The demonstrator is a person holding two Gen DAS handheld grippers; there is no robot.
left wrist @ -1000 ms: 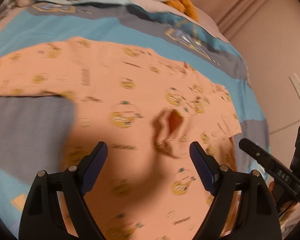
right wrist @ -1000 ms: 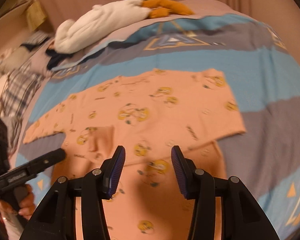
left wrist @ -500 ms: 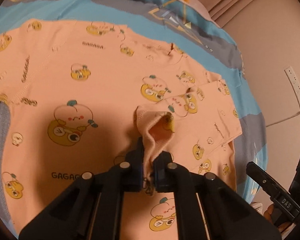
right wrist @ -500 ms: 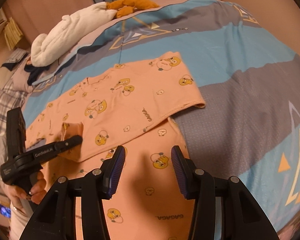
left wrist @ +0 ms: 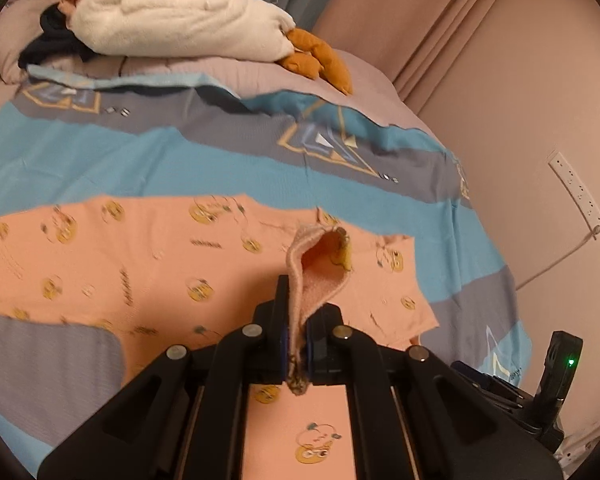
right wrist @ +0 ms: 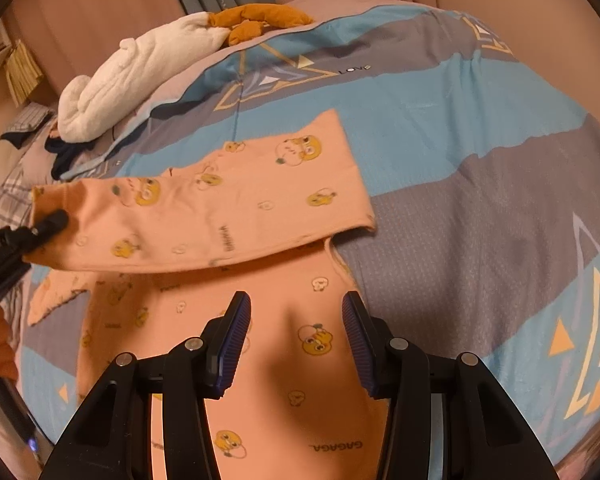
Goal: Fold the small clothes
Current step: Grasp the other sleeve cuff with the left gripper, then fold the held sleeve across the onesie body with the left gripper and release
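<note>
Left and right wrist views. Our left gripper [left wrist: 296,340] has its fingers pinched tight on the cuff [left wrist: 320,268] of a sleeve [right wrist: 204,220], lifted above the rest of the garment [left wrist: 140,272]; in the right view the sleeve hangs as a band stretched from 9 to 3 o'clock across the body of the garment, its far fold lying near the bedspread [right wrist: 480,160] at 3 o'clock. Our right gripper [right wrist: 296,344] hovers over the lower garment with its fingers wide apart, holding nothing — whether they touch the cloth we cannot tell.

Edges and room: the peach, duck-printed garment lies spread on the bedspread, its top edge running from 9 toward 2 o'clock in the left view. Bare bedspread lies open beyond it toward 12 and 3 o'clock in the right view.

Surroundings: a white plush [left wrist: 180,16] with orange feet [left wrist: 320,60] lies at the head of the bed at 11–12 o'clock, well apart from the garment, with dark clothes [left wrist: 56,44] beside it.

Surface and room: the bedspread is banded blue and grey with triangle motifs; a pink wall with a power strip [left wrist: 576,192] stands at 3 o'clock, curtains [left wrist: 440,32] at 1 o'clock.
</note>
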